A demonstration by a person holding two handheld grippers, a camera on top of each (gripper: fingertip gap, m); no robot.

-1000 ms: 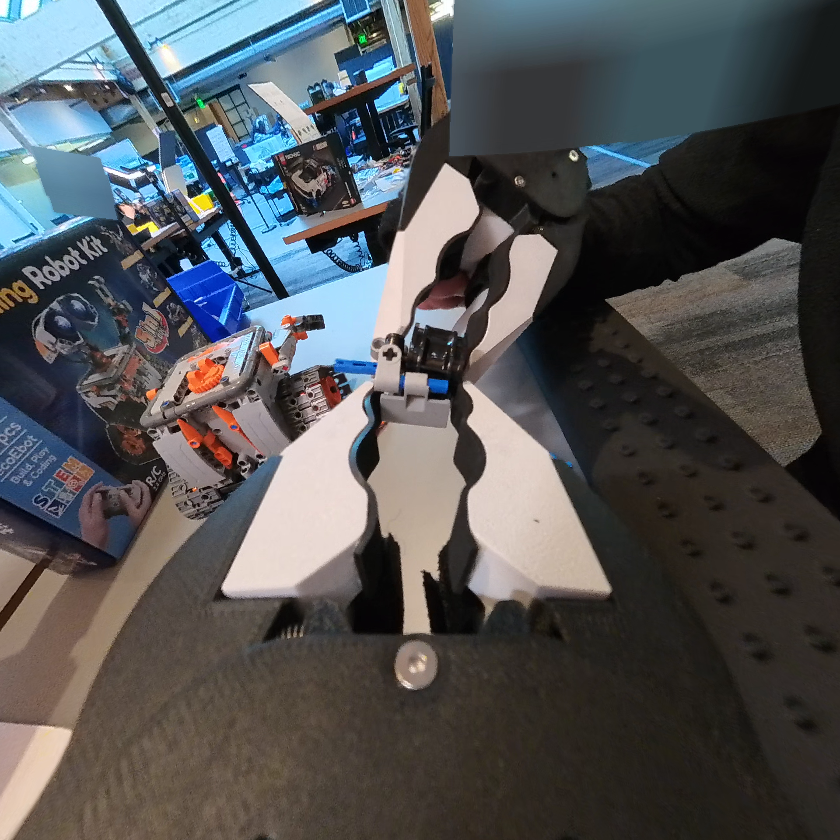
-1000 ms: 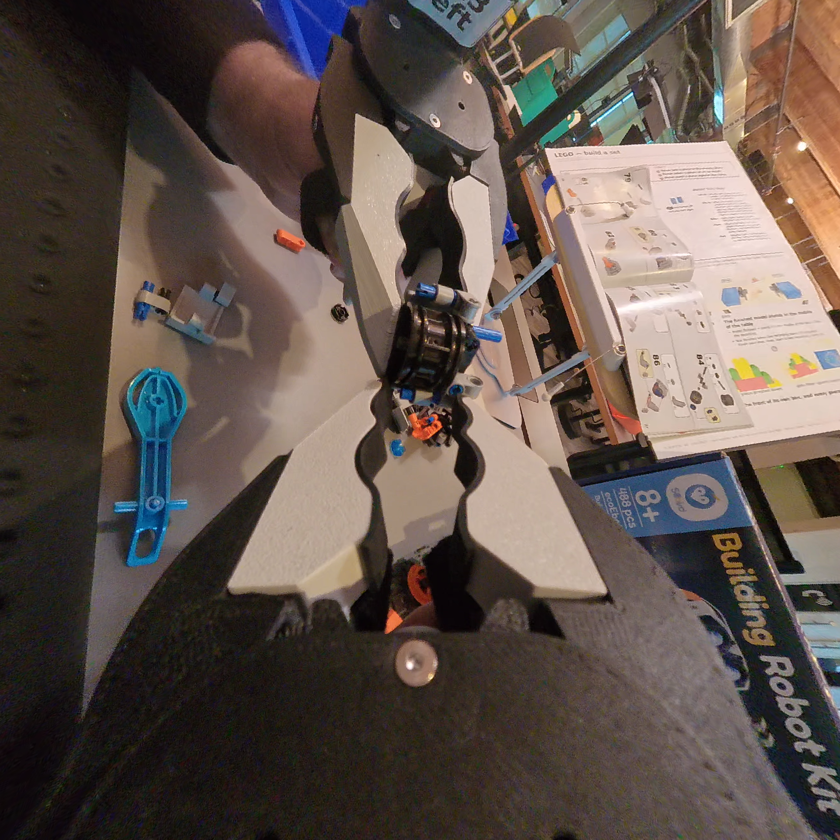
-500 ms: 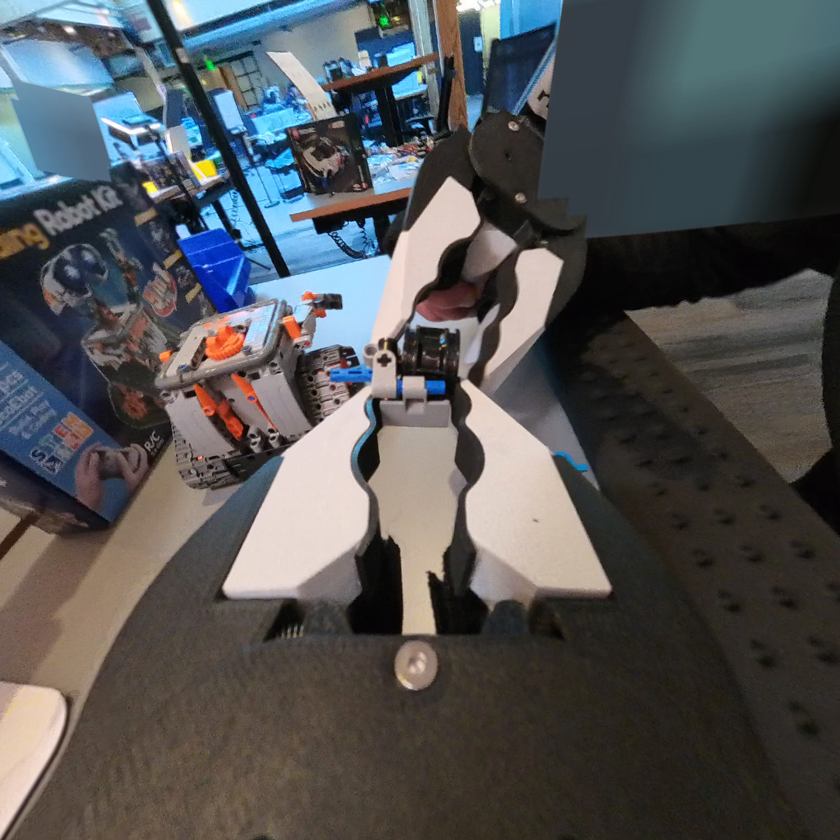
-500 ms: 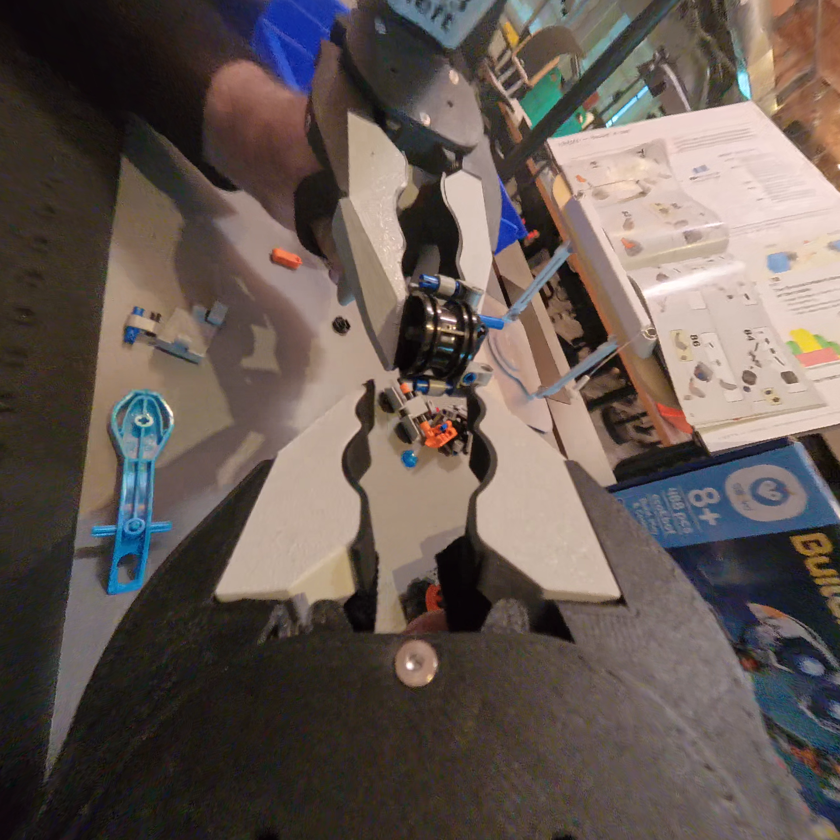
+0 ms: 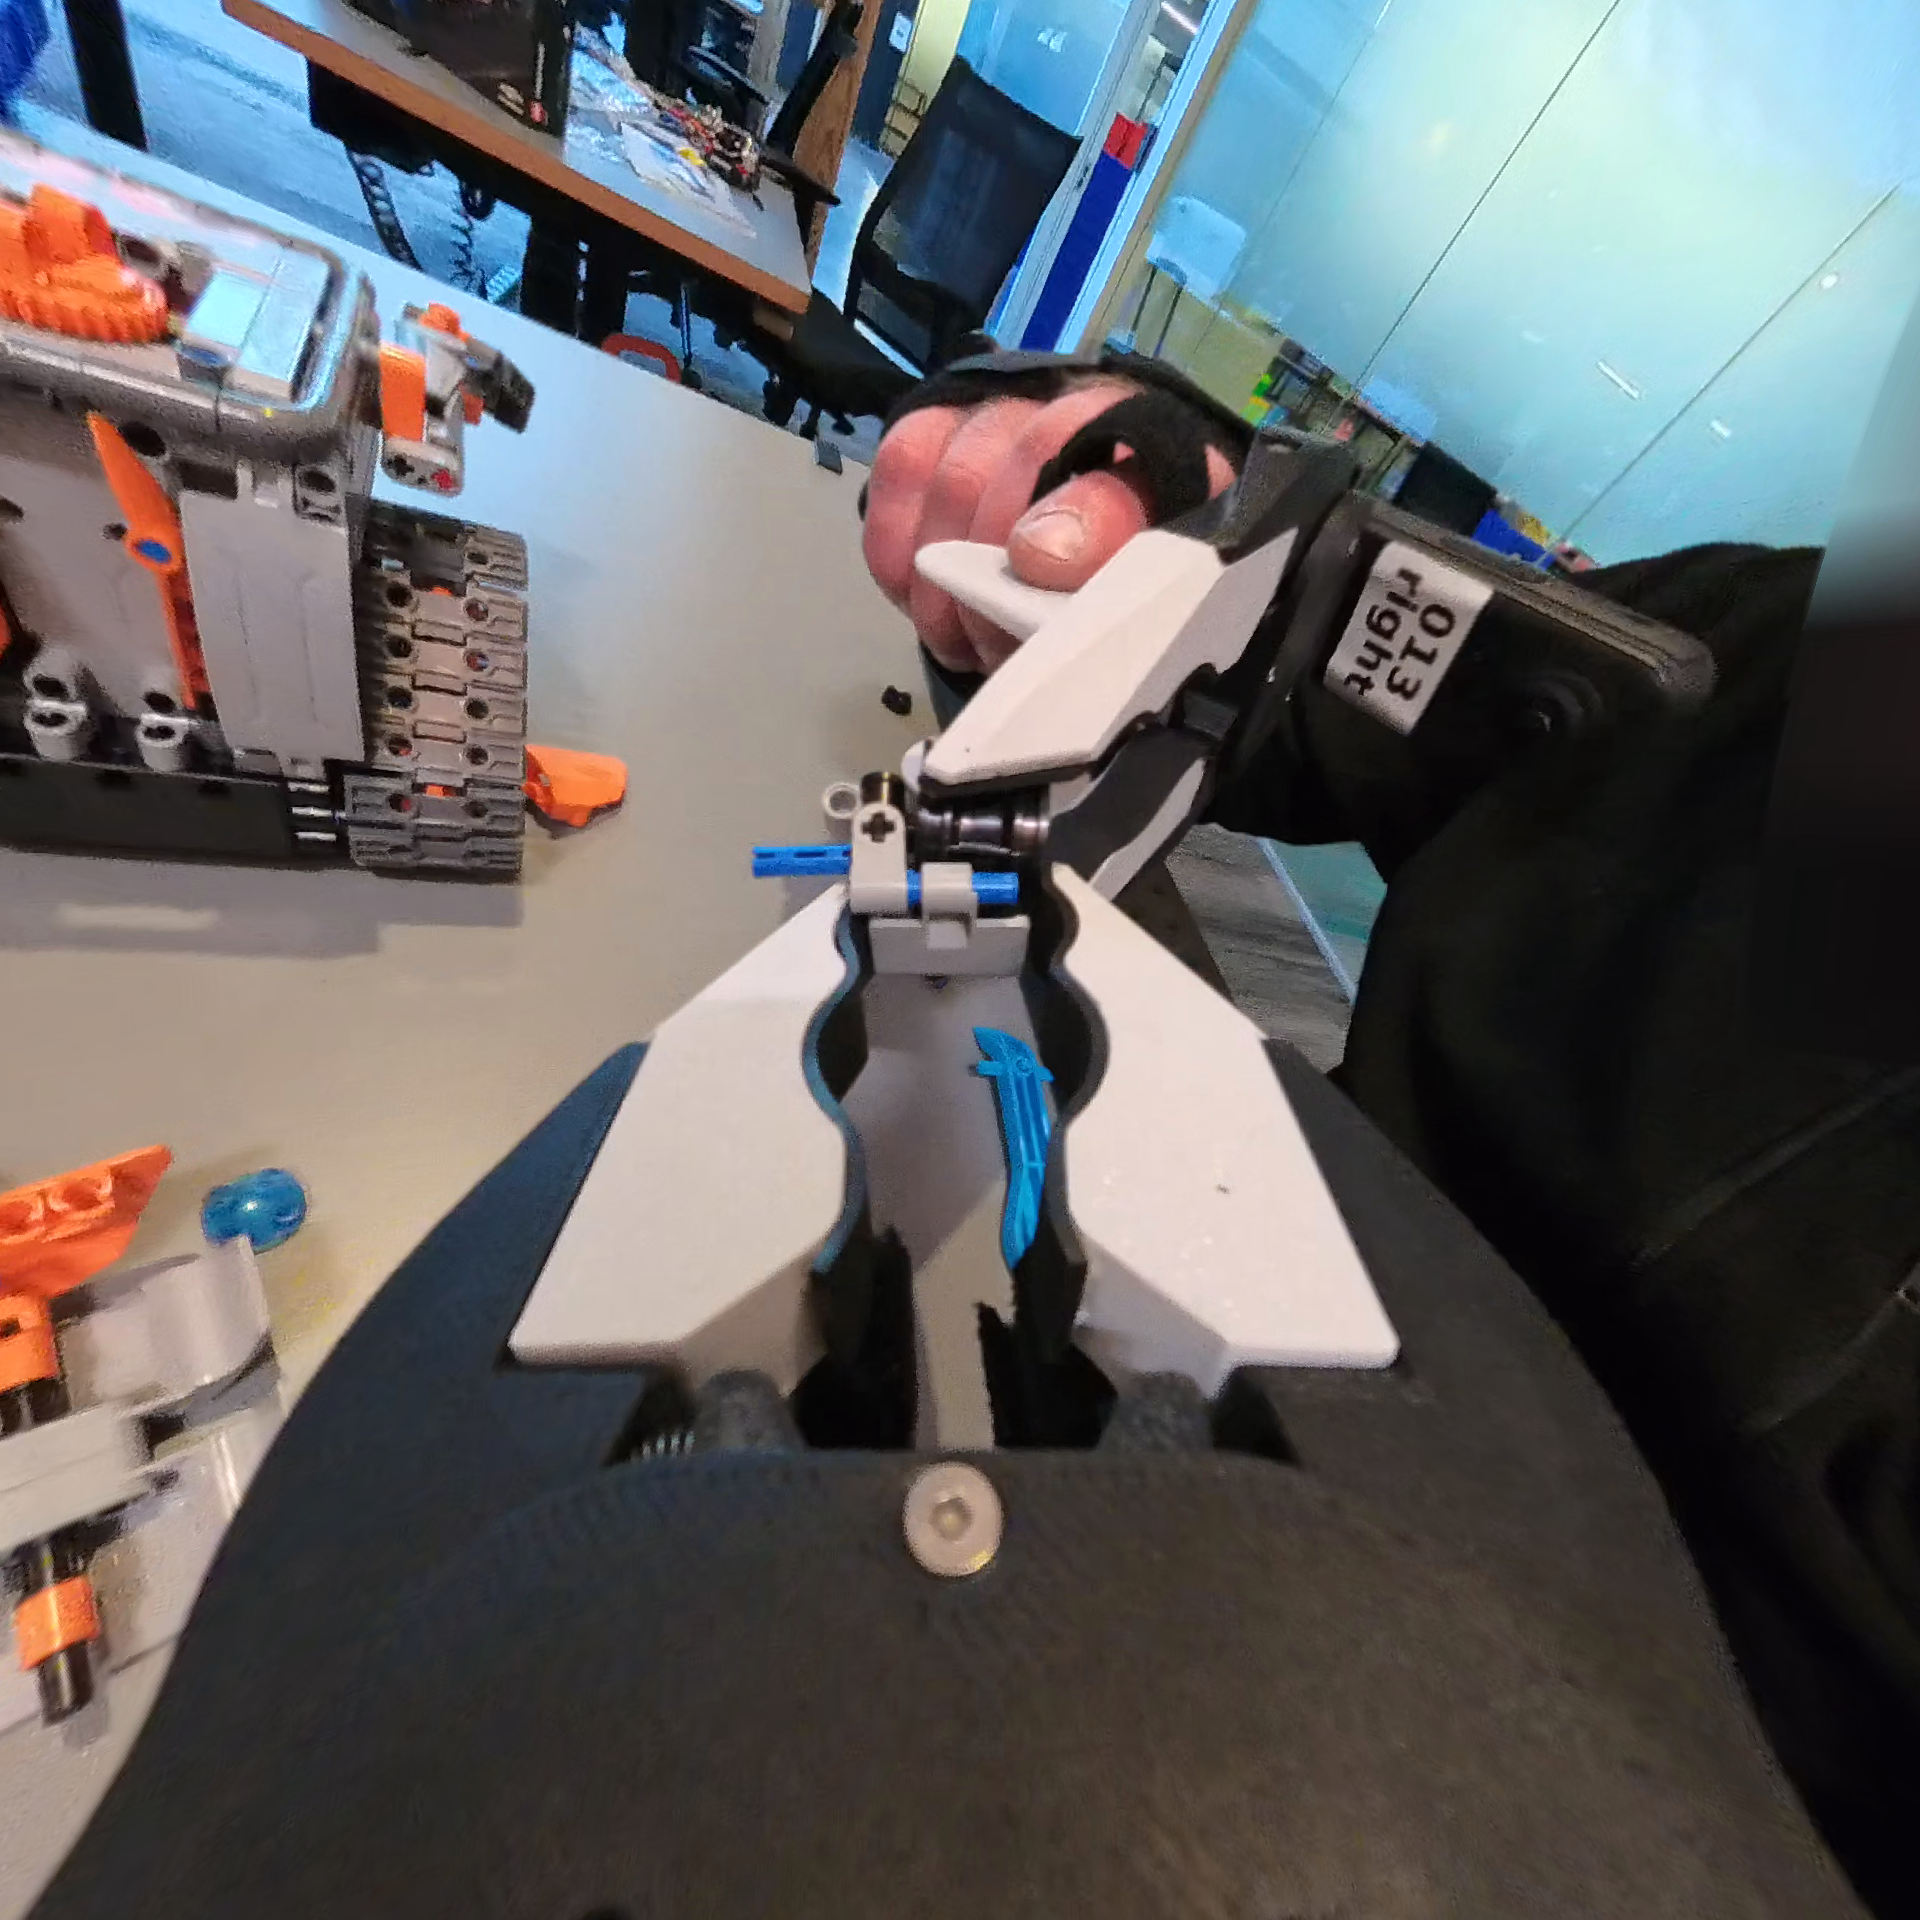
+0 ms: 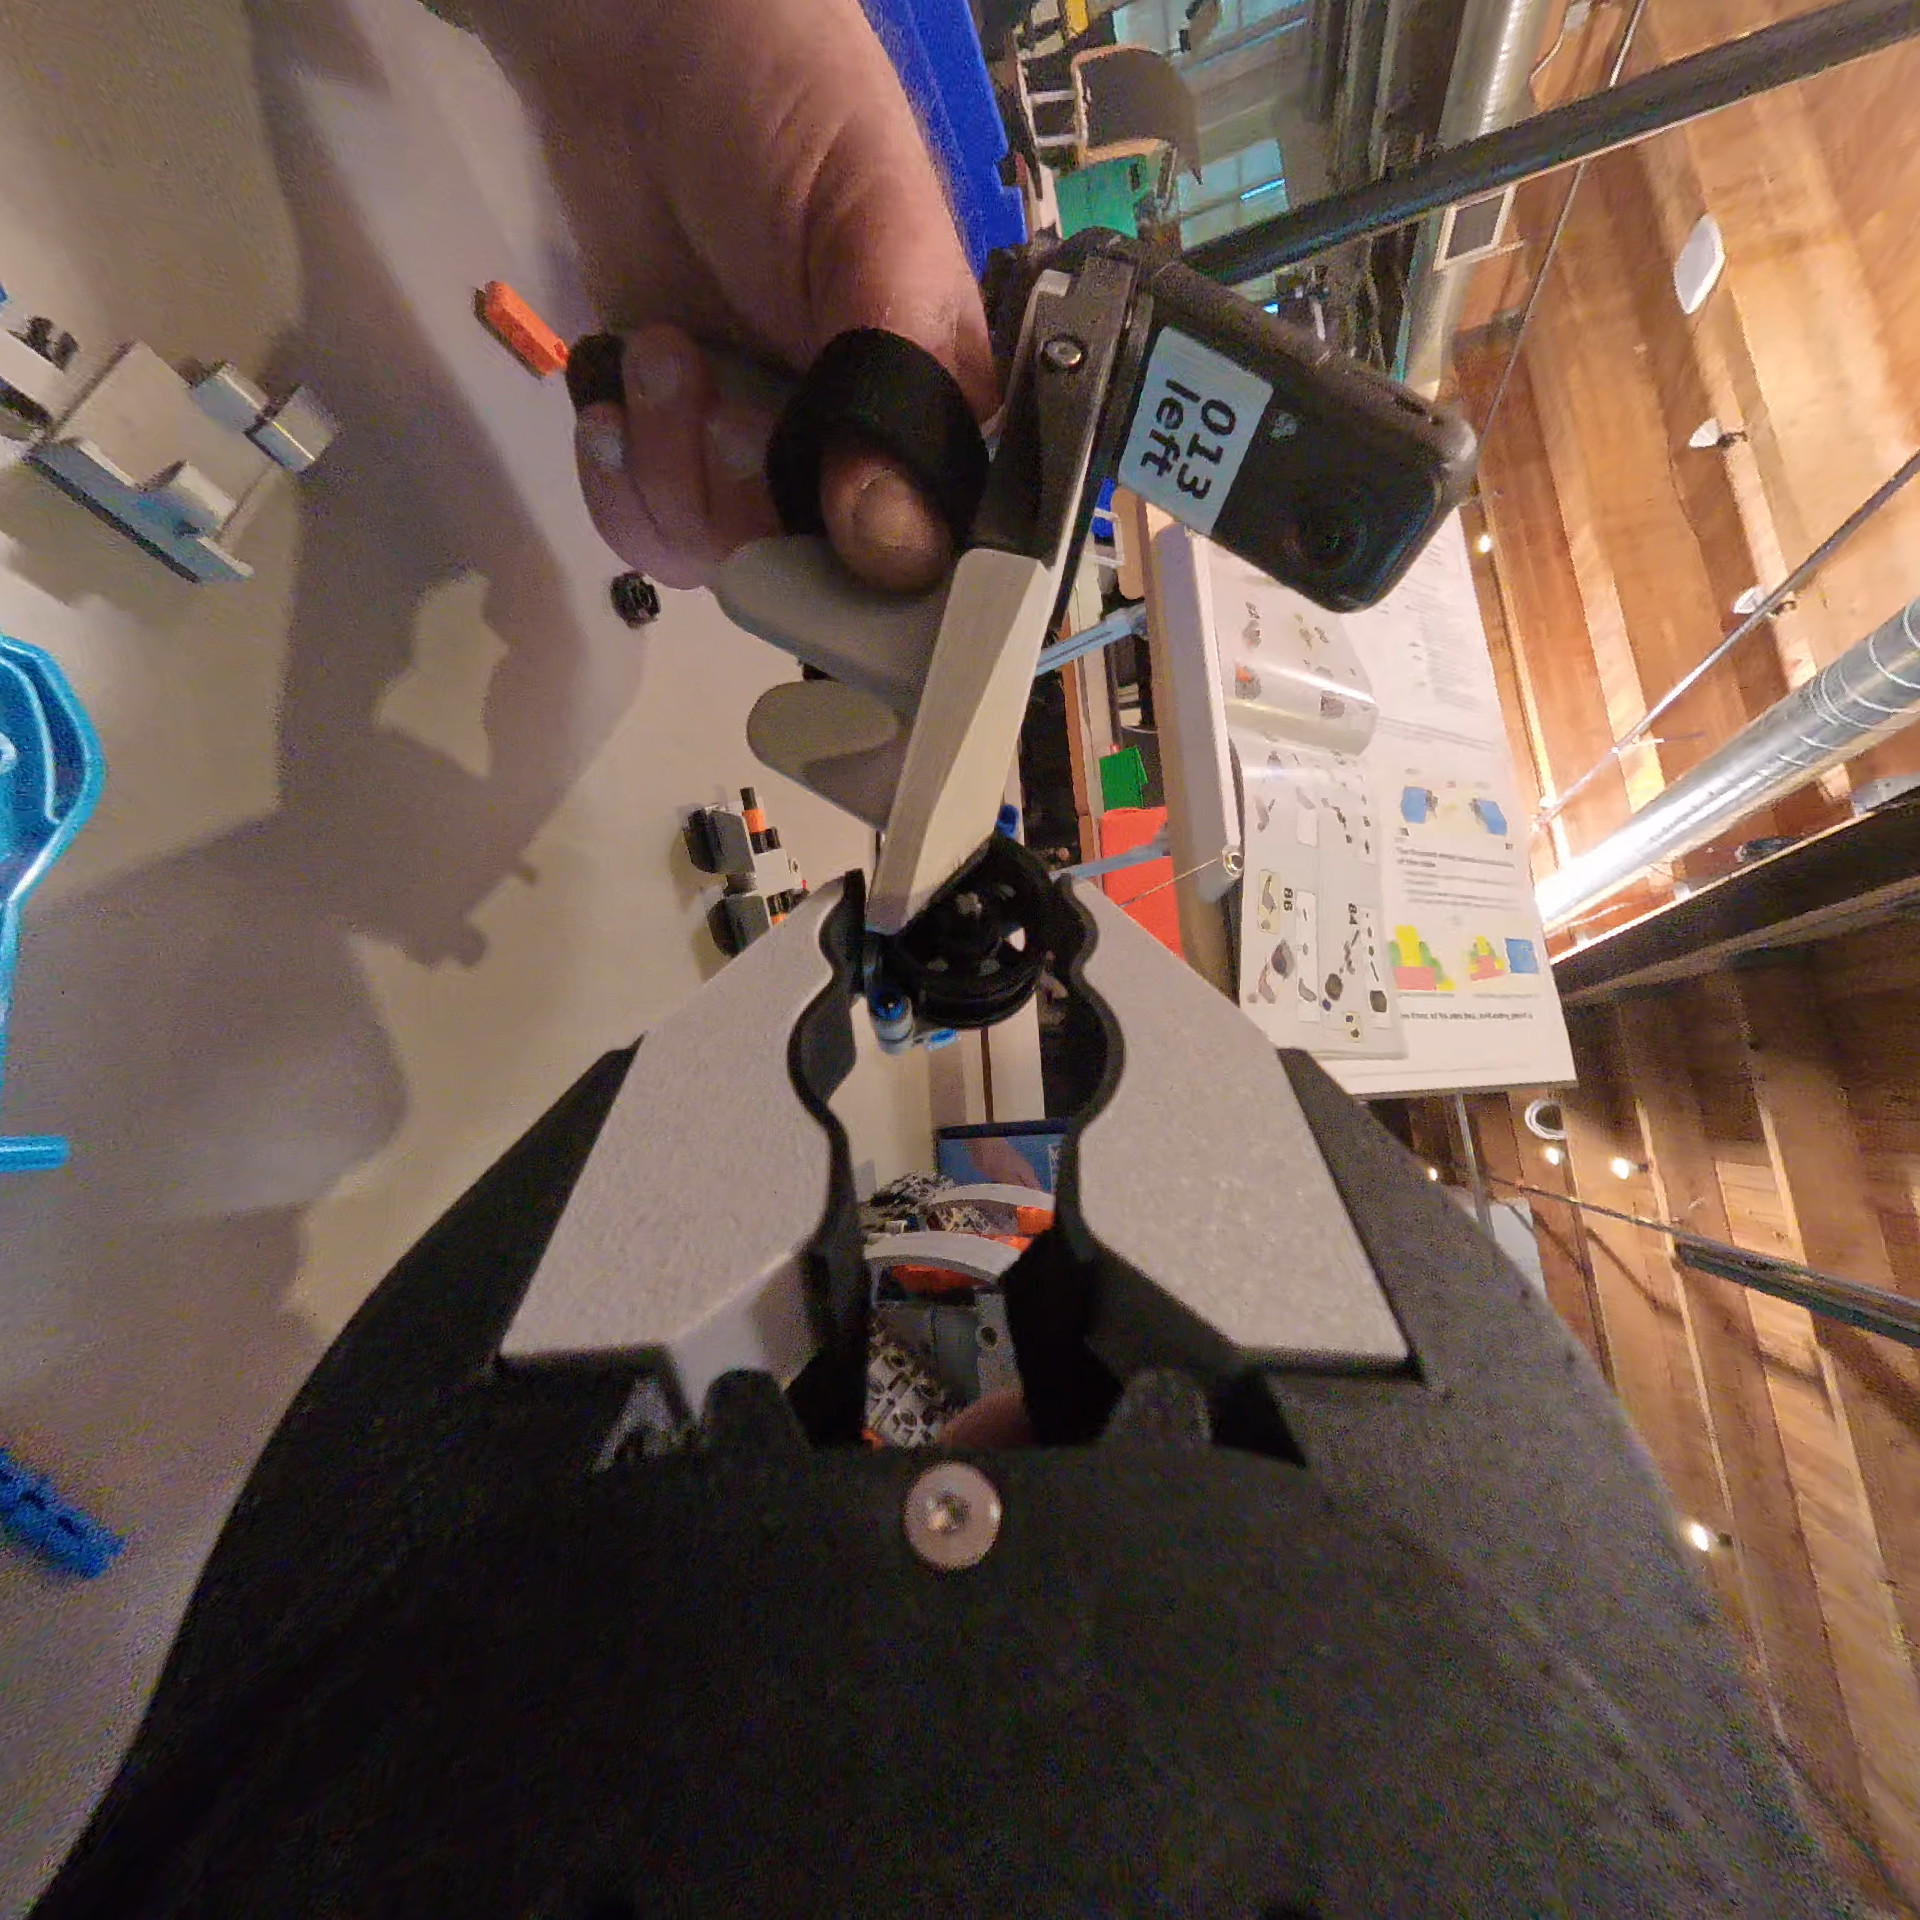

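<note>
In the left wrist view my left gripper [image 5: 940, 916] is shut on a small grey brick piece [image 5: 935, 940] with a blue axle [image 5: 800, 860] through it. My right gripper [image 5: 987, 816] comes in from the right, tip to tip with the left, and is shut on a black wheel [image 5: 977, 828] sitting against that piece. In the right wrist view the right gripper [image 6: 966, 935] clamps the black wheel [image 6: 966, 966] between its tips. A finger of the left gripper [image 6: 966, 707] slants down onto it from above. Both are held just above the grey table [image 5: 312, 1039].
A grey, orange and black tracked robot model [image 5: 260, 623] stands at the left, with a loose orange part [image 5: 577, 784], a blue bead [image 5: 255, 1205] and a grey-orange assembly [image 5: 94, 1371] nearby. A blue lever tool [image 6: 42, 790], a grey bracket [image 6: 156, 457] and an open instruction booklet [image 6: 1351, 831] also show. The grippers are tip to tip, or close to it.
Both grippers have swung round and come lower and closer to the table, still tip to tip. The right gripper has closed around the black wheel. The tracked model now looks much nearer.
</note>
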